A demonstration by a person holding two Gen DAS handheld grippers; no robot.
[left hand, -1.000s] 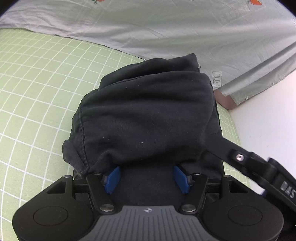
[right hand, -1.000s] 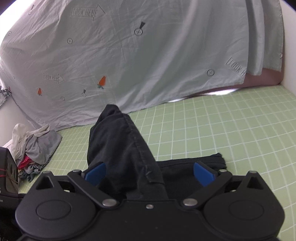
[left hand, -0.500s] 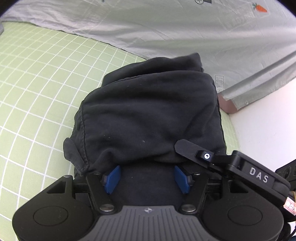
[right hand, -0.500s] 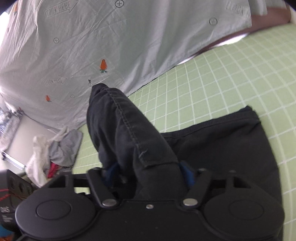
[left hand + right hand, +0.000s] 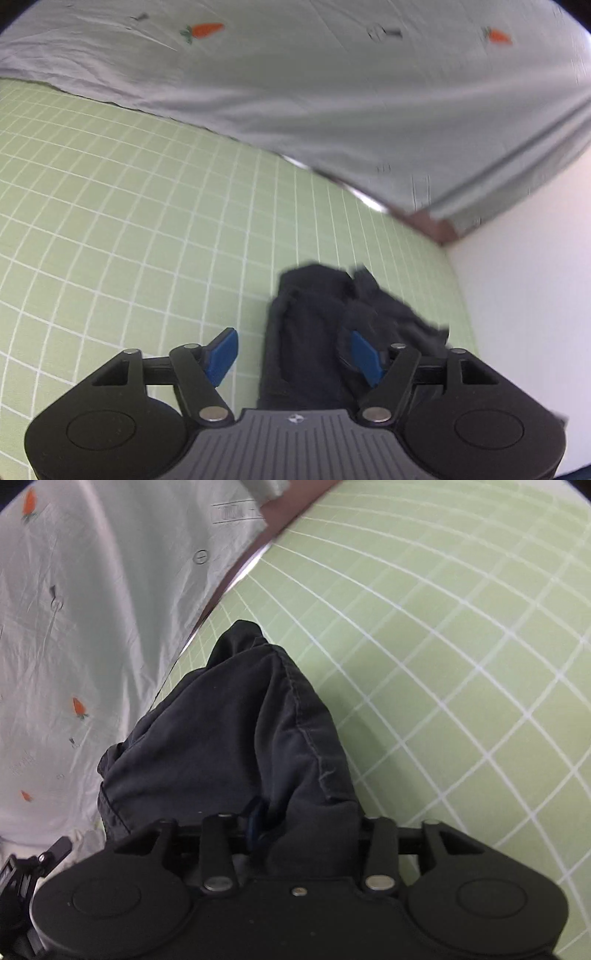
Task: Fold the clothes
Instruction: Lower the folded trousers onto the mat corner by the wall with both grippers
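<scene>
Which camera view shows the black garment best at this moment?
The right wrist view. There the black garment fills the middle, sharp, with its seam visible, and the right gripper is shut on it. In the left wrist view the black garment is small and blurred, between the fingers of the open left gripper.

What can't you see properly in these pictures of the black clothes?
- Right wrist view: the right gripper fingers are buried under the black garment.
- Left wrist view: the garment's near end is cut off by the left gripper body; its far edge is motion-blurred.
- Both views: the print on the grey sheet is too blurred to read.
</scene>
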